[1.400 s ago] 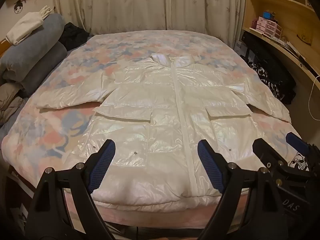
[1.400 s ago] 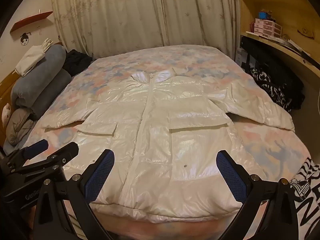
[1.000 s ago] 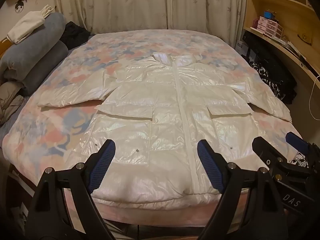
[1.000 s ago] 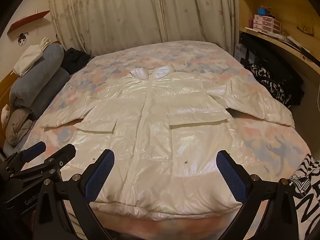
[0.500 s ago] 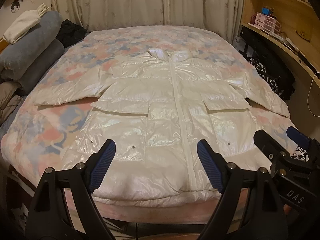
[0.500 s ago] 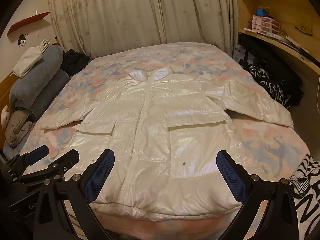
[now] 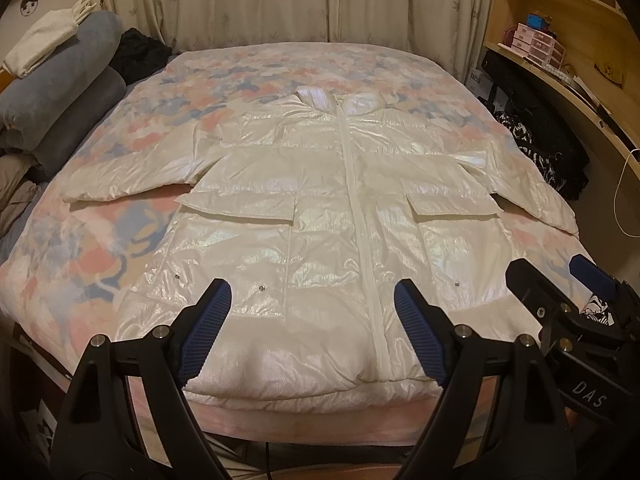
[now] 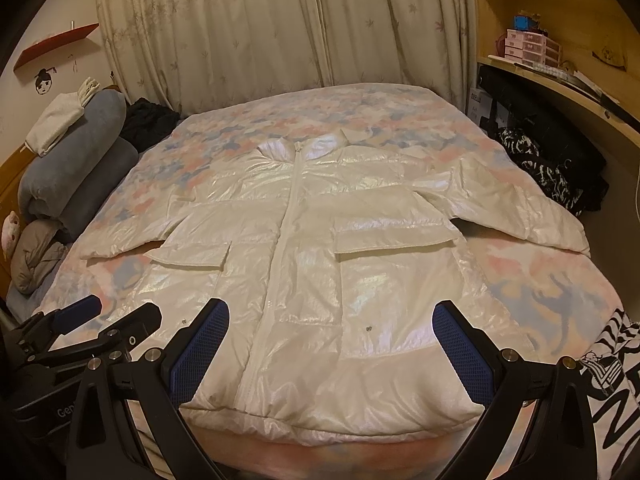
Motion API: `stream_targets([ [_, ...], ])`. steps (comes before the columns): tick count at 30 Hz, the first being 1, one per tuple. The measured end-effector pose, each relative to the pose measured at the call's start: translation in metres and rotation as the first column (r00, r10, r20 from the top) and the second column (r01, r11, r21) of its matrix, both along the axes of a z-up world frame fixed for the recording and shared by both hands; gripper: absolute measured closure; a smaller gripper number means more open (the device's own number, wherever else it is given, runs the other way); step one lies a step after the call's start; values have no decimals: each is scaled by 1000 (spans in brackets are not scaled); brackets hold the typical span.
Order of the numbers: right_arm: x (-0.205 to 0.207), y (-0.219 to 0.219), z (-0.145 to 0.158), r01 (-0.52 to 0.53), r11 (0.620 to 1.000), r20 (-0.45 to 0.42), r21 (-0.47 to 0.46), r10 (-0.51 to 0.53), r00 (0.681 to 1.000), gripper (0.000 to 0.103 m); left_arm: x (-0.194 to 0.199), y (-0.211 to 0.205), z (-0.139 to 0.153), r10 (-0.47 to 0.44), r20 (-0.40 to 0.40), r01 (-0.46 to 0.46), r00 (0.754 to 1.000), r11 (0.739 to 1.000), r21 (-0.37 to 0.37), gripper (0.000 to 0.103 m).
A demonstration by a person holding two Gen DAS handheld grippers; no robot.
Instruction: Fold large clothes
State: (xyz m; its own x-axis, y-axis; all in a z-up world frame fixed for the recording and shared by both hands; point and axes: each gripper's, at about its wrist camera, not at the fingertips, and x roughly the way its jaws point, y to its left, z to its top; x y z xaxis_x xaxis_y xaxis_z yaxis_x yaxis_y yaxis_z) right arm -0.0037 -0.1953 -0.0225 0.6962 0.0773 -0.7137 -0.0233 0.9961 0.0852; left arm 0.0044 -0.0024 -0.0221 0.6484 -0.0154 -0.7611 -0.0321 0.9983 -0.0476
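Observation:
A shiny white puffer jacket (image 7: 332,216) lies flat, front up and zipped, on a bed (image 7: 72,276) with a pink and blue floral cover. Both sleeves spread out to the sides and its hem is at the near edge. It also shows in the right wrist view (image 8: 320,264). My left gripper (image 7: 310,330) is open and empty, just above the hem left of the zipper. My right gripper (image 8: 330,354) is open and empty over the hem's right part. Each gripper shows in the other's view: the right one (image 7: 560,284), the left one (image 8: 108,312).
Rolled grey blankets (image 7: 60,92) with a white cloth on top lie along the bed's left side. Dark clothes (image 7: 536,148) and a wooden shelf (image 7: 560,64) with small boxes stand at the right. Curtains (image 7: 280,0) hang behind the bed.
Both grippers stay open and empty. The views have drifted slightly, with the jacket hem sitting a little nearer to both grippers. The jacket has not moved.

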Motion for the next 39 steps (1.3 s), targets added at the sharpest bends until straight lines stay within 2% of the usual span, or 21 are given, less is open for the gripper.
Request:
stream_targets([
  [22, 21, 1, -30, -9, 1000, -70, 21, 10, 997, 0, 8, 10, -17, 2, -53, -3, 999, 1000, -16, 21],
  [39, 29, -6, -42, -3, 999, -100, 52, 8, 995, 0, 21, 1, -23, -29, -75, 27, 997, 999, -29, 21],
])
